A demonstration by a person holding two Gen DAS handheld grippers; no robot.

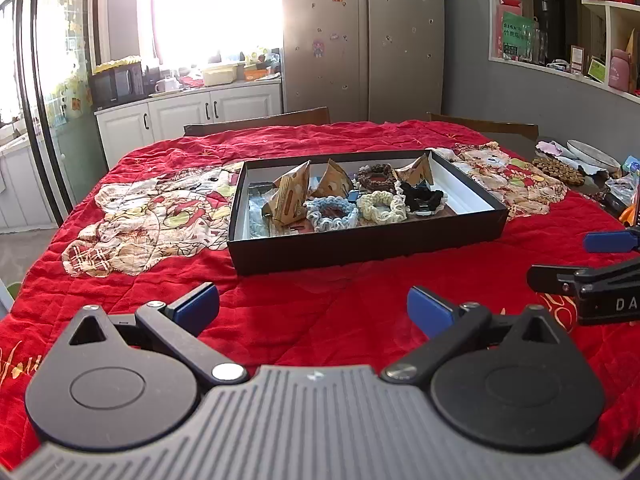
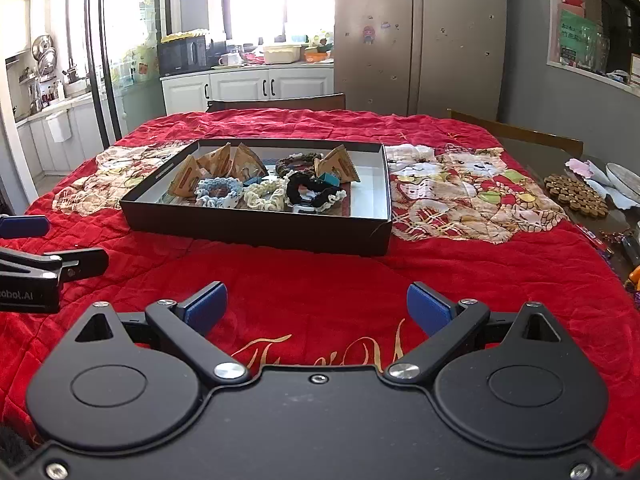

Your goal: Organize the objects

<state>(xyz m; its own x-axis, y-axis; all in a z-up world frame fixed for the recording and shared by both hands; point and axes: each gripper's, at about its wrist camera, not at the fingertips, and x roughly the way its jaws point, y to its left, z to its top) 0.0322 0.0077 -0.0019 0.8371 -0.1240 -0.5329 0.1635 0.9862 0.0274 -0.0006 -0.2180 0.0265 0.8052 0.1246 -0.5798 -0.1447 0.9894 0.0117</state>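
Ahead, at twelve o'clock from both grippers, a shallow black box (image 1: pixel 360 246) (image 2: pixel 256 228) is being shown lying on a red quilted cloth (image 1: pixel 320 308) (image 2: pixel 320 280) that is covering the table. Inside it, several brown triangular paper packets (image 1: pixel 290 196) (image 2: pixel 186 178) are being seen standing among crocheted scrunchies: a pale blue one (image 1: pixel 332 212) (image 2: pixel 218 192), a cream one (image 1: pixel 380 206) (image 2: pixel 266 196), a black one (image 1: pixel 422 198) (image 2: pixel 314 194) and a brown one (image 1: pixel 374 176) (image 2: pixel 296 162) further back.

The left gripper (image 1: pixel 313 310) is being held low over the cloth with its blue pads spread wide apart, nothing being pinched. The right gripper (image 2: pixel 316 308) is being held likewise, its pads (image 2: pixel 206 308) spread and empty, over gold lettering on the cloth. Each gripper is being glimpsed by the other camera: the right one at three o'clock in the left view, the left one at nine o'clock in the right view.

At two o'clock, off the cloth, a round wooden trivet (image 1: pixel 560 170) (image 2: pixel 576 196) is being seen lying beside a plate (image 1: pixel 592 156) (image 2: pixel 624 178).
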